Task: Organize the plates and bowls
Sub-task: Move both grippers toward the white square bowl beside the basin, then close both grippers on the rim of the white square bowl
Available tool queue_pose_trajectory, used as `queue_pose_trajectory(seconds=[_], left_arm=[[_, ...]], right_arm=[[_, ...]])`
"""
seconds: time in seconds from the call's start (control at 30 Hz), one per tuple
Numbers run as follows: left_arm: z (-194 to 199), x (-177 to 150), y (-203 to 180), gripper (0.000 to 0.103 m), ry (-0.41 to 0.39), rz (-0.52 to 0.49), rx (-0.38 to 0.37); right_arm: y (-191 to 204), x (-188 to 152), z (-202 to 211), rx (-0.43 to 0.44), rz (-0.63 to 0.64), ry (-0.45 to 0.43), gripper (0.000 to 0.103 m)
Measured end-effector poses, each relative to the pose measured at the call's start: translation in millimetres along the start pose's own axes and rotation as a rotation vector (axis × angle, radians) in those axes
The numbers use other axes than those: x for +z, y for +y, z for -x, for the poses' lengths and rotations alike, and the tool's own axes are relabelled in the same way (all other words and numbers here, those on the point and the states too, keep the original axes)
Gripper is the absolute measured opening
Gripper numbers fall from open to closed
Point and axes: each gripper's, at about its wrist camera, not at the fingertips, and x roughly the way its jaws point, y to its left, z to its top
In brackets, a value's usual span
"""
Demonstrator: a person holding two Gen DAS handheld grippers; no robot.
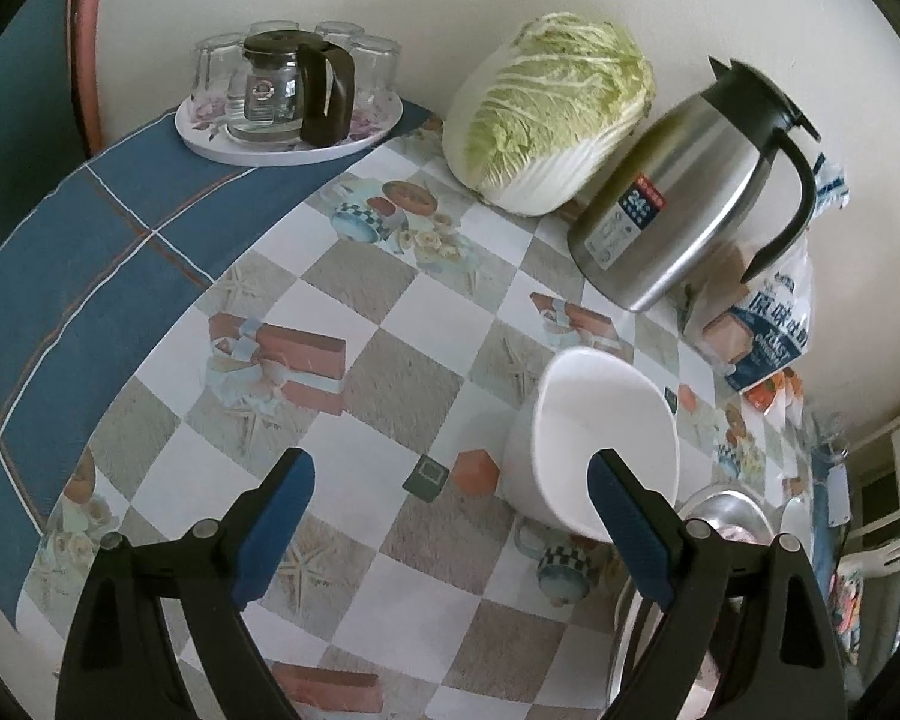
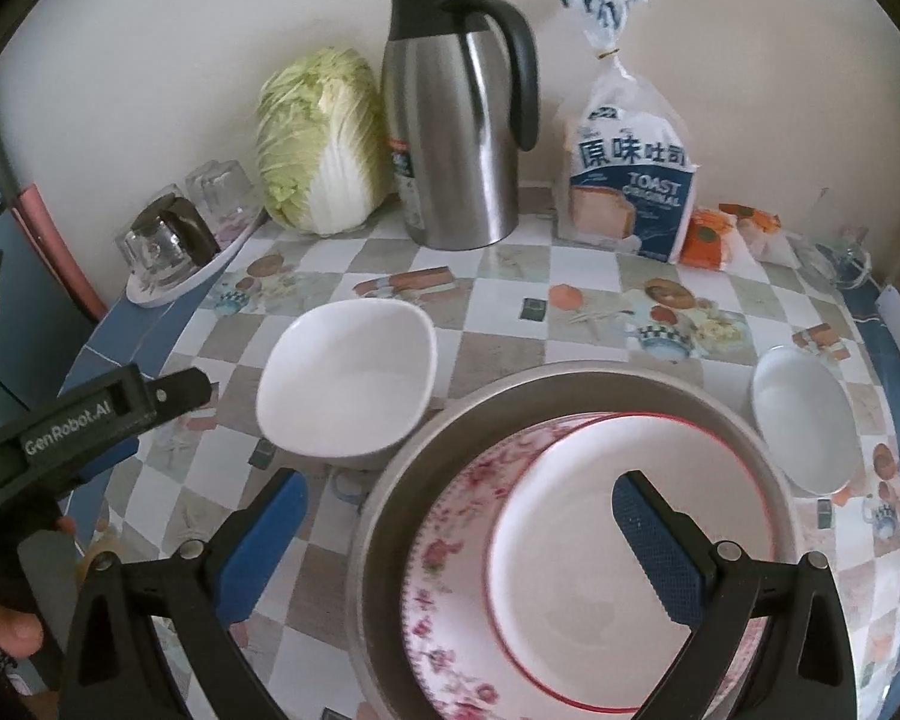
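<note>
Both tongs are standing wide open and holding nothing. The left tongs (image 1: 450, 510) are hovering over the checked tabletop (image 1: 390, 360) with one blue pad overlapping the near rim of the square white bowl (image 1: 594, 438), apparently lining up to take it by the rim; contact cannot be confirmed. The right tongs (image 2: 459, 531) are hanging over the metal basin (image 2: 426, 438), which is serving as the collection point: inside it a floral plate (image 2: 450, 540) is lying beneath a red-rimmed white plate (image 2: 570, 570), the smaller stacked on the larger for stability. The square white bowl is sitting just beside the basin's left rim, and a second small white bowl (image 2: 801, 420) is waiting to its right, still outside the basin.

Legible markings: the bread bag (image 2: 627, 180) is reading "原味吐司" and "TOAST ORIGINAL"; the left tool's body is carrying "GenRobot.AI"; the steel thermos jug (image 1: 690, 198) is bearing a label with "24". Smaller print is not readable. A napa cabbage (image 1: 546, 114) is standing against the wall, clear of the work.
</note>
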Motion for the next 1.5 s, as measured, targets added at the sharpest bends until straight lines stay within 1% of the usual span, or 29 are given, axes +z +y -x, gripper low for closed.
queue_pose_trajectory(seconds=[0.1,0.2,0.27,0.43,0.57,0.67,0.7,0.8,0.93,0.97,1.03,1.17,1.23,1.27,1.33,1.37,1.4,1.43,1.5], left_arm=[[-1.4,1.9,3.6,0.093,-0.006,0.011,-0.008],[-6.3,3.0,6.8,0.093,0.005,0.03,-0.034],[-9.1,3.4,7.3,0.093,-0.005,0.041,-0.049],[-14.1,6.5,4.8,0.093,-0.016,0.046,-0.099],[-18.1,11.0,4.0,0.093,-0.01,0.053,-0.117],[-24.1,13.6,7.2,0.093,0.016,0.08,-0.141],[-26.7,13.7,8.5,0.093,0.032,0.088,-0.151],[-33.0,12.3,9.1,0.093,0.058,0.087,-0.141],[-37.7,10.3,6.0,0.093,0.073,0.073,-0.139],[-38.8,10.2,5.0,0.093,0.075,0.069,-0.139],[-40.4,10.4,4.8,0.093,0.076,0.067,-0.133],[-47.0,8.3,8.7,0.093,0.102,0.09,-0.143],[-50.5,7.5,9.4,0.093,0.109,0.093,-0.135],[-52.3,7.3,9.4,0.093,0.115,0.094,-0.136],[-54.8,7.0,8.2,0.093,0.121,0.095,-0.148],[-55.5,6.8,7.4,0.092,0.123,0.093,-0.152],[-56.3,6.6,6.0,0.091,0.124,0.09,-0.157],[-56.8,6.5,4.6,0.089,0.126,0.088,-0.159],[-59.4,6.3,0.9,0.087,0.133,0.083,-0.164]], right_arm=[[5.5,-0.1,-5.4,0.008,-0.001,0.006,0.103],[8.9,1.4,-7.3,0.014,0.0,-0.002,0.103],[10.1,2.6,-9.4,0.007,0.002,-0.008,0.103],[5.6,7.7,-19.2,0.036,-0.04,0.013,0.103],[-1.5,20.7,-22.9,0.004,-0.054,0.023,0.103],[-1.6,31.7,-17.1,-0.016,-0.017,0.006,0.101],[-1.9,35.2,-14.1,-0.034,-0.003,-0.001,0.101],[-6.8,40.9,-9.9,-0.054,-0.008,-0.008,0.101],[-1.4,48.8,-11.2,-0.083,0.049,0.001,0.098],[1.0,50.5,-11.4,-0.086,0.062,0.003,0.097],[6.3,55.0,-14.6,-0.082,0.085,0.01,0.088],[12.2,57.8,-28.2,-0.074,0.107,0.046,0.083],[13.7,58.7,-36.8,-0.069,0.106,0.064,0.073],[13.8,59.3,-40.1,-0.068,0.103,0.073,0.07],[13.3,62.0,-49.7,-0.066,0.099,0.097,0.059],[12.6,63.2,-54.6,-0.067,0.095,0.111,0.055],[12.8,63.6,-57.5,-0.067,0.093,0.12,0.05],[12.8,64.3,-62.0,-0.064,0.092,0.133,0.046],[13.7,65.0,-69.4,-0.06,0.096,0.153,0.043]])
